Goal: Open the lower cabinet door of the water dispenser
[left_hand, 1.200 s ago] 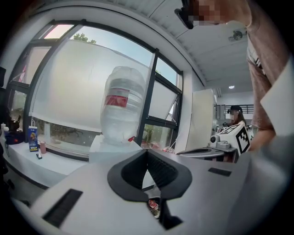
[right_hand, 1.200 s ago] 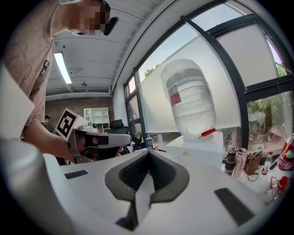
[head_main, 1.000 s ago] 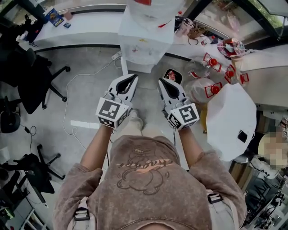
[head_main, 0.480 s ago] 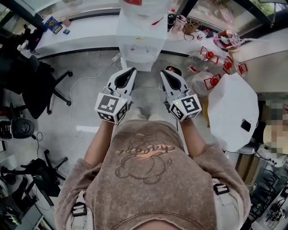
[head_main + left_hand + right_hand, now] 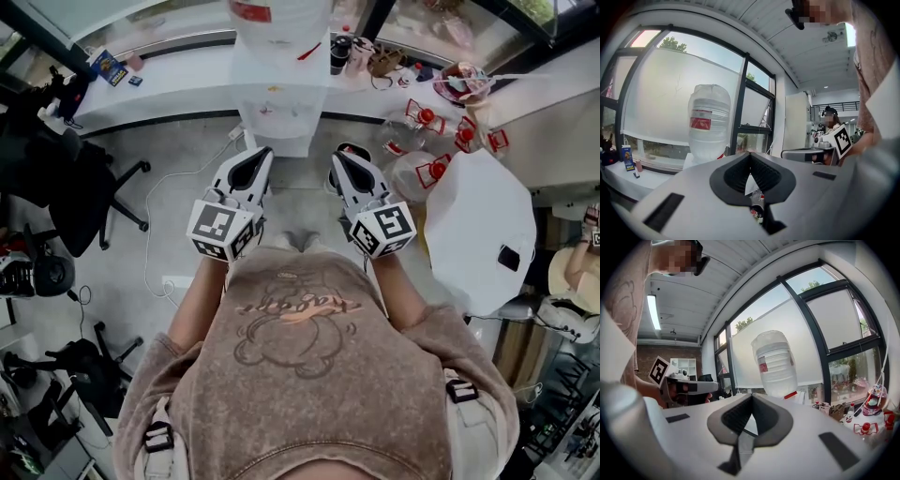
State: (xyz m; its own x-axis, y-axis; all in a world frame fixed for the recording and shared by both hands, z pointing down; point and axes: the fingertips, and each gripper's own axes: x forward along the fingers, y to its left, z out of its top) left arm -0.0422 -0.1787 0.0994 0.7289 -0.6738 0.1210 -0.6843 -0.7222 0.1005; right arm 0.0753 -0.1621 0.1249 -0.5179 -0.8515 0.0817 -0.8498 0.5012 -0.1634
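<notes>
The white water dispenser (image 5: 279, 105) stands against the window ledge at the top centre of the head view, with a clear bottle (image 5: 278, 13) upside down on it. Its lower cabinet door is hidden from this steep angle. My left gripper (image 5: 255, 157) and right gripper (image 5: 338, 161) are held side by side in front of it, apart from it, both shut with nothing between the jaws. In the left gripper view the bottle (image 5: 708, 123) rises above my left gripper (image 5: 750, 153). The right gripper view shows the bottle (image 5: 776, 364) above my right gripper (image 5: 751, 395); the dispenser body is hidden.
Black office chairs (image 5: 80, 183) stand at the left and a white cable (image 5: 150, 211) trails over the floor. Several red-capped water bottles (image 5: 427, 171) and a white table (image 5: 483, 230) are at the right. A white ledge (image 5: 169, 70) runs behind the dispenser.
Both grippers have come up a little, still shut and side by side. The dispenser now sits lower and fuller in the head view.
</notes>
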